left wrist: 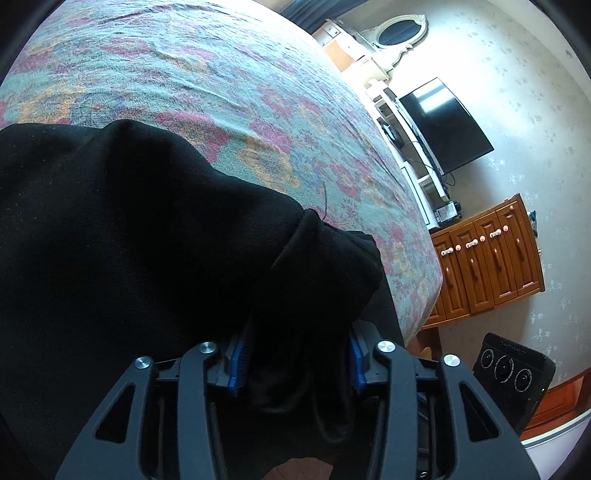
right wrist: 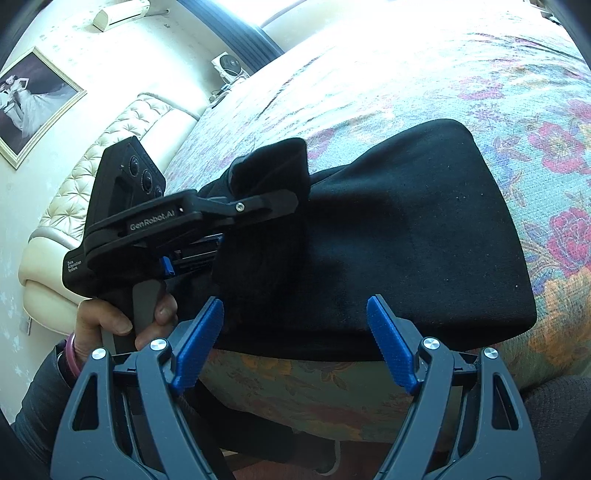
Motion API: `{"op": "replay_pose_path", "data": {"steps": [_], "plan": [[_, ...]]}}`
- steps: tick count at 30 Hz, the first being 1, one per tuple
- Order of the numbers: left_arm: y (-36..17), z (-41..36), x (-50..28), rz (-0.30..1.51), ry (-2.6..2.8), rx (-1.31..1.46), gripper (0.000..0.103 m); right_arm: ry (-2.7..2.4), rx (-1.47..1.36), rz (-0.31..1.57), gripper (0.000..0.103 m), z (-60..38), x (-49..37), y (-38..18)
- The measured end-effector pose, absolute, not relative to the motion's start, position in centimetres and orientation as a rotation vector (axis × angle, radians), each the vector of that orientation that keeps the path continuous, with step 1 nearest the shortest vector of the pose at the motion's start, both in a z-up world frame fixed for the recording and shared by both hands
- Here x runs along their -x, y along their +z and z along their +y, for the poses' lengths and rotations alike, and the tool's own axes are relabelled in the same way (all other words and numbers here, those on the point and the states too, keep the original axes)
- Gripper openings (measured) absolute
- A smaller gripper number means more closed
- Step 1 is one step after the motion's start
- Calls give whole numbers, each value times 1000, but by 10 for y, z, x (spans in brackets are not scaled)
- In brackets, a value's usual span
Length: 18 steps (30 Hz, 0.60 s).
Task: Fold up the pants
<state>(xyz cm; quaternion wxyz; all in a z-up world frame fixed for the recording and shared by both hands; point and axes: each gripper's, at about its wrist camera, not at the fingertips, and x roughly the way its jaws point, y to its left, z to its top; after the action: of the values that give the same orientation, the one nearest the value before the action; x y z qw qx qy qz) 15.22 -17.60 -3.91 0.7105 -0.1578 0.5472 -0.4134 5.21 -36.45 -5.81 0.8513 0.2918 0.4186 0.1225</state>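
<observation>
A flowered bedspread (right wrist: pixel 424 85) covered the bed. The black pants (right wrist: pixel 406 240) lay folded at its near edge, soft and limp, best taken by a hem. The left gripper (left wrist: pixel 295 354) stood part-spread around bunched cloth; the right gripper (right wrist: pixel 295 339) gaped empty.

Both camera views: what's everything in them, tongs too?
pants: one, black, folded on the bed's near edge
bedspread: one, teal with red and orange flowers, under the pants
television: one, black, on the wall
wooden cabinet: one, brown, below the television
mirror: one, oval, white frame
framed photo: one, on the wall
headboard: one, cream, tufted
left tongs: black with blue pads, pants cloth bunched between them
right tongs: black with blue pads, wide open, empty
hand: one, gripping the left tongs' handle
</observation>
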Motion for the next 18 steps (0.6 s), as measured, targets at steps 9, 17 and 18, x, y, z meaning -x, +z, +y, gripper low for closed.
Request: {"op": "replay_pose_path", "data": {"steps": [9,17,18], "plan": [[-16,-158,-140,1175,-956,442,72,250,-684,874,80,-387,-52,-64],[10,-68,-128,1000,-796,394,76,213,-738,830,80,-415,-66,-56],[10,-54,-128,980,-760,389,77,206,-739,836,80,-419,-71,-57]]}}
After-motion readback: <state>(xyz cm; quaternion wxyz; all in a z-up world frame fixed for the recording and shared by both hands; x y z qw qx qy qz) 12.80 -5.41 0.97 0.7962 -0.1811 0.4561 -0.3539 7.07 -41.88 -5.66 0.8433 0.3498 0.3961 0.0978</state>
